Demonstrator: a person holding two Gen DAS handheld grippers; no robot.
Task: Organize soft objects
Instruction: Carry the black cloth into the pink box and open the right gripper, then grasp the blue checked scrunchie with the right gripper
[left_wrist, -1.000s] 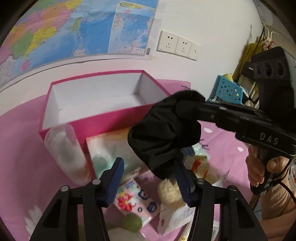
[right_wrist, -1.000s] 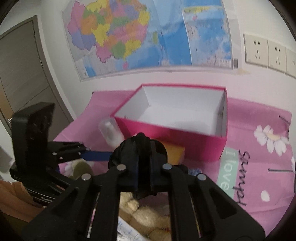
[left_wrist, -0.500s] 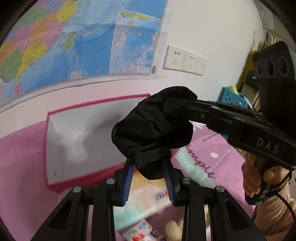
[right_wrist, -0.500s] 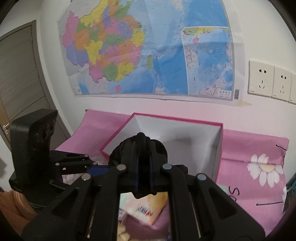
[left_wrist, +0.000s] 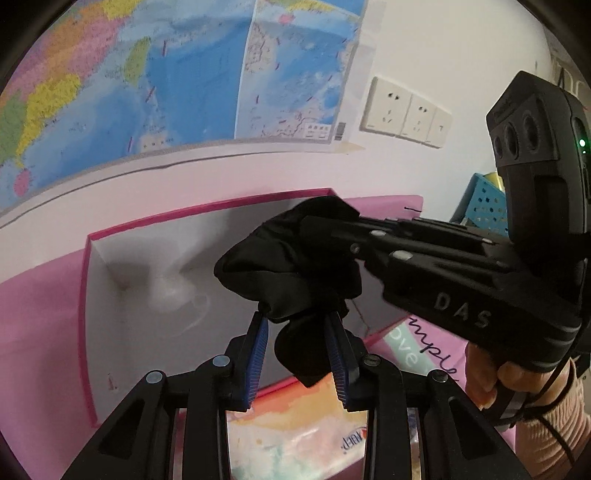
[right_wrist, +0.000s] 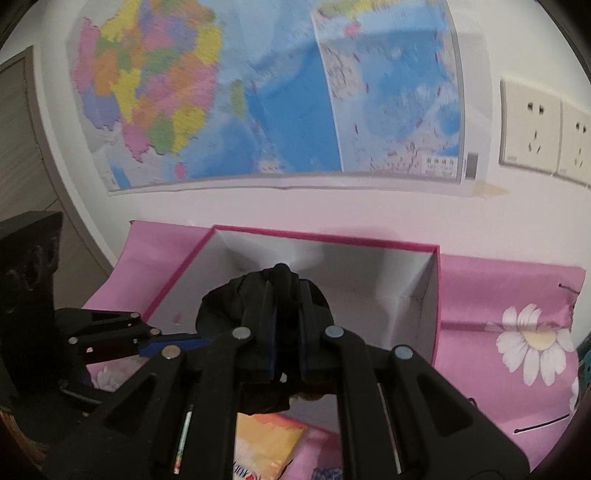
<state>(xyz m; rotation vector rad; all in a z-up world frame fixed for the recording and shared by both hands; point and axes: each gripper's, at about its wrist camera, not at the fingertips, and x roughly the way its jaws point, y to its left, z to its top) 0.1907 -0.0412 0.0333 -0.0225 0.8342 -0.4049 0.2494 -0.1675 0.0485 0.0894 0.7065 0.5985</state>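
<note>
A crumpled black cloth (left_wrist: 291, 266) hangs in the air above the white inside of the open pink box (left_wrist: 88, 295). My right gripper (left_wrist: 317, 229) reaches in from the right and is shut on the cloth's upper part. My left gripper (left_wrist: 295, 325) pinches the cloth's lower tail between its blue pads (left_wrist: 258, 343). In the right wrist view the right gripper (right_wrist: 288, 291) is clamped on the black cloth (right_wrist: 225, 302) over the pink box (right_wrist: 325, 238), and the left gripper (right_wrist: 184, 339) comes in from the left.
A colourful tissue pack (left_wrist: 295, 435) lies in front of the box on the pink flowered cover (right_wrist: 517, 295). The wall with a map and sockets (left_wrist: 406, 110) rises right behind the box. A blue perforated basket (left_wrist: 480, 206) stands at the right. A person's hand (left_wrist: 487, 373) holds the right gripper.
The left gripper's jaws, open under the cloth a second ago, have closed on its lower tail. Both grippers have carried the cloth away from the clutter to over the box.
</note>
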